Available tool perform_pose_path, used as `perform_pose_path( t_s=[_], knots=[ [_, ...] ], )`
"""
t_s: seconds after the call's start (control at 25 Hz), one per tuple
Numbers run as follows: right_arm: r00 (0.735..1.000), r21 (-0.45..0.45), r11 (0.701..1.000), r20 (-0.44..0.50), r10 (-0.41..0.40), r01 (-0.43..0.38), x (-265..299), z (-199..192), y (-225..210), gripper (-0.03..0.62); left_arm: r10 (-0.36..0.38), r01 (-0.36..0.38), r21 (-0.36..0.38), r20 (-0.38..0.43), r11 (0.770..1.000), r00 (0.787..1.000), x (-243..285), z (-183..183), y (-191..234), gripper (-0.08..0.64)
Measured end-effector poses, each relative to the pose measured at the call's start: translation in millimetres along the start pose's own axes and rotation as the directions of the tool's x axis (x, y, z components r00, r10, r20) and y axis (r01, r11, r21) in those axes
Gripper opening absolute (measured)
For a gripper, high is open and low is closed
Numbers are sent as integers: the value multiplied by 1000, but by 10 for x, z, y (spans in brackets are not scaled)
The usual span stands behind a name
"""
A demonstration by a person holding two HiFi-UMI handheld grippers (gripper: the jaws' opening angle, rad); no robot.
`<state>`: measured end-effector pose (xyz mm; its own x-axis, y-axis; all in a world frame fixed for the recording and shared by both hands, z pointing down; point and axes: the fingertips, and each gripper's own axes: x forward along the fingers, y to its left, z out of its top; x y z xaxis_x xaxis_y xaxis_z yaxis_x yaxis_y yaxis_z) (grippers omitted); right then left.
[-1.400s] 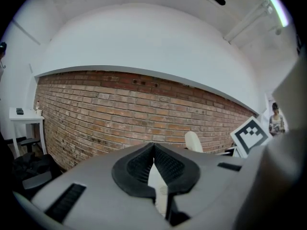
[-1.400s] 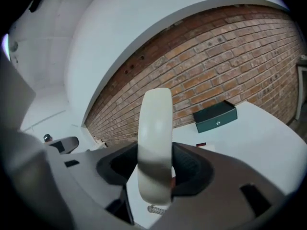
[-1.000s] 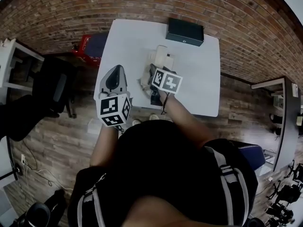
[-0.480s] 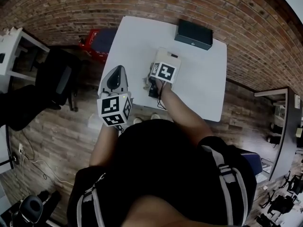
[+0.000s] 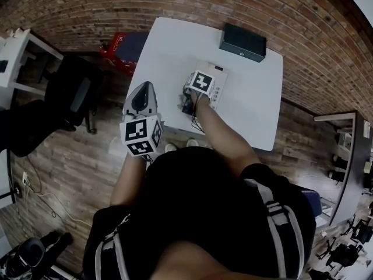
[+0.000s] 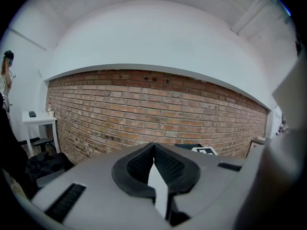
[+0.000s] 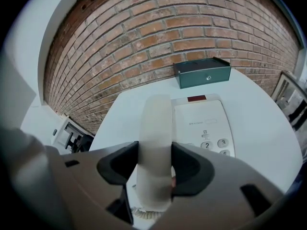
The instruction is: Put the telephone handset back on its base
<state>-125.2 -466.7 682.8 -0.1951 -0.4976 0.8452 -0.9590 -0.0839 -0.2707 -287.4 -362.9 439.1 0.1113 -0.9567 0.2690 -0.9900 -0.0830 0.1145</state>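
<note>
In the right gripper view, my right gripper (image 7: 154,169) is shut on the cream telephone handset (image 7: 156,138), pads pressing both its sides. The handset hangs lengthwise just left of the keypad on the cream telephone base (image 7: 204,123); I cannot tell whether it touches the base. A bit of coiled cord (image 7: 144,212) shows below it. In the head view the right gripper (image 5: 198,77) covers the left part of the base (image 5: 217,85) on the white table (image 5: 175,45). My left gripper (image 5: 141,95) is shut and empty, held up near the table's left edge, also seen as the left gripper (image 6: 154,150).
A dark green box (image 5: 242,42) stands at the table's far edge, beyond the base, seen also as the green box (image 7: 201,73). A red crate (image 5: 119,45) and a black chair (image 5: 70,98) stand left of the table. A brick wall runs behind.
My right gripper has carried the handset forward, away from the person, to the left side of the base. The left gripper has stayed where it was.
</note>
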Motion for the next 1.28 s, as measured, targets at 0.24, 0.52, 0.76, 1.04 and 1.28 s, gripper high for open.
perform_pose_path(
  t_s=[0.24, 0.52, 0.76, 1.04, 1.28],
  knots=[
    [1000, -12, 1000, 3, -18, 18, 53, -23, -8, 204, 19, -20, -16, -13, 1000, 1000, -35, -73, 99, 3],
    [999, -12, 999, -16, -30, 30, 159, -95, 24, 204, 17, -17, -34, -17, 999, 1000, -35, -97, 116, 3],
    [998, -22, 998, 3, -64, 64, 112, -59, 37, 204, 20, -20, -33, -20, 999, 1000, -63, -112, 133, 3],
    [995, -36, 998, 94, -39, 42, -4, 63, 68, 230, 11, -12, -26, -22, 1000, 1000, -116, -125, 136, 3],
    [941, -147, 989, 330, 74, -26, -580, 437, 200, 229, -5, 5, -29, -16, 1000, 1000, -102, -122, 66, 3]
  ],
)
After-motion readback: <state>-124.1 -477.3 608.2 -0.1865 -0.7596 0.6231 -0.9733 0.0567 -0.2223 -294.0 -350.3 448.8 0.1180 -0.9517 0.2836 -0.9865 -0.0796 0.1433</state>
